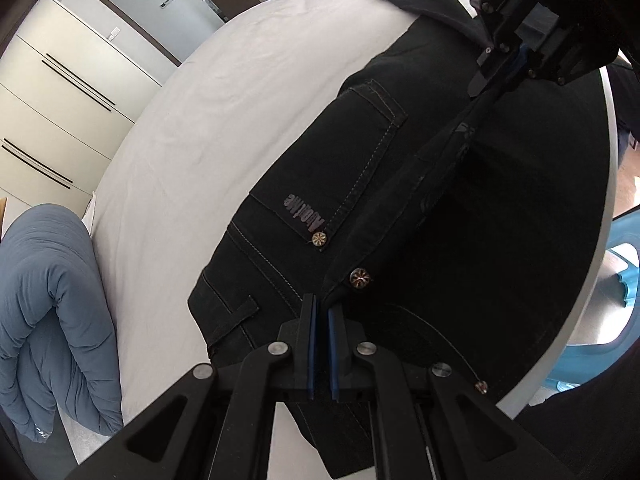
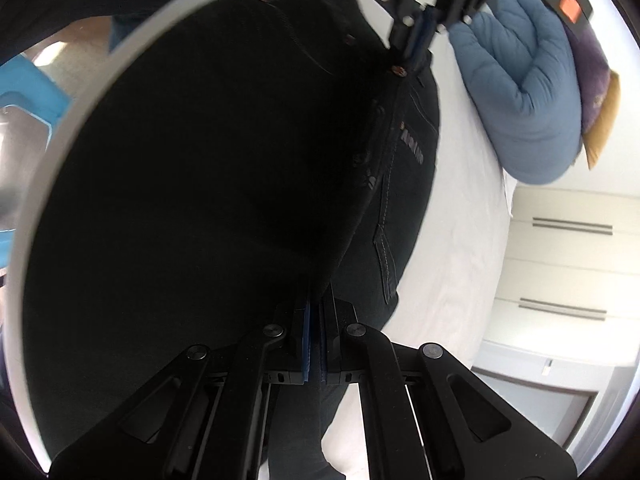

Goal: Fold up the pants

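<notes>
Black pants [image 1: 360, 168] with white stitching and metal buttons lie on a white bed sheet [image 1: 192, 128]. My left gripper [image 1: 322, 308] is shut on the pants' edge near a button, lifting a fold. My right gripper [image 2: 318, 304] is shut on the same raised edge further along; it shows at the top right of the left wrist view [image 1: 502, 64]. The left gripper shows at the top of the right wrist view [image 2: 416, 46]. The pants [image 2: 200, 184] hang as a dark sheet between the two grippers.
A folded blue quilt [image 1: 44, 304] lies at the bed's end, also in the right wrist view [image 2: 520, 92]. White wardrobe doors [image 1: 52, 92] stand beyond. A blue plastic stool [image 1: 616, 304] stands beside the bed.
</notes>
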A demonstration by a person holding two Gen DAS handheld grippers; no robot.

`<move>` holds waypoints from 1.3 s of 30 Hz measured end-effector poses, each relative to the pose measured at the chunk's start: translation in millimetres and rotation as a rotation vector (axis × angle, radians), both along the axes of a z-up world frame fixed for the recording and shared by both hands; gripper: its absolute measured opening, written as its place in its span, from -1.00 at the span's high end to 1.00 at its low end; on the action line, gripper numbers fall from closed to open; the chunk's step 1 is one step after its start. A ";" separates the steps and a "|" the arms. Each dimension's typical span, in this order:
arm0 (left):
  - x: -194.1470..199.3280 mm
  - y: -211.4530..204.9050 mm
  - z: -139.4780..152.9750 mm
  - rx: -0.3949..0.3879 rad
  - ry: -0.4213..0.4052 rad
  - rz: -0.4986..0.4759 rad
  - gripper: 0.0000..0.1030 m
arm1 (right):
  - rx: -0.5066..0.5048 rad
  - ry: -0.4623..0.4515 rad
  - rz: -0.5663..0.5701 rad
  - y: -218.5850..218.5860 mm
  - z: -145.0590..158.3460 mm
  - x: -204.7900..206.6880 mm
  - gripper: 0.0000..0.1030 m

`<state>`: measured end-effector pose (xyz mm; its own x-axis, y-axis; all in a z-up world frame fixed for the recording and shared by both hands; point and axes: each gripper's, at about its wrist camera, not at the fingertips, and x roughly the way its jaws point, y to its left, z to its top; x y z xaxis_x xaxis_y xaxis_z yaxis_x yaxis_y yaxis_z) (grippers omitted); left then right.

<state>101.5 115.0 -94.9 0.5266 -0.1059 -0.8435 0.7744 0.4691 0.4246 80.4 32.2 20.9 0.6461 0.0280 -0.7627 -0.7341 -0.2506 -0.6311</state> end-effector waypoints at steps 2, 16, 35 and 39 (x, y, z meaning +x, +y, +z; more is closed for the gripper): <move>-7.1 5.8 -5.6 0.021 0.003 -0.017 0.90 | -0.016 0.001 0.025 16.9 -8.2 -35.1 0.97; -51.5 16.0 -23.4 0.060 0.042 -0.047 0.90 | -0.023 0.044 0.049 60.5 -48.7 -176.2 0.97; -40.1 17.2 -42.0 0.077 0.072 -0.050 0.87 | -0.040 0.050 0.023 55.2 -52.0 -137.9 0.96; -41.0 19.8 -38.3 0.101 0.037 -0.035 0.28 | -0.028 0.022 -0.001 55.4 -66.6 -139.1 0.89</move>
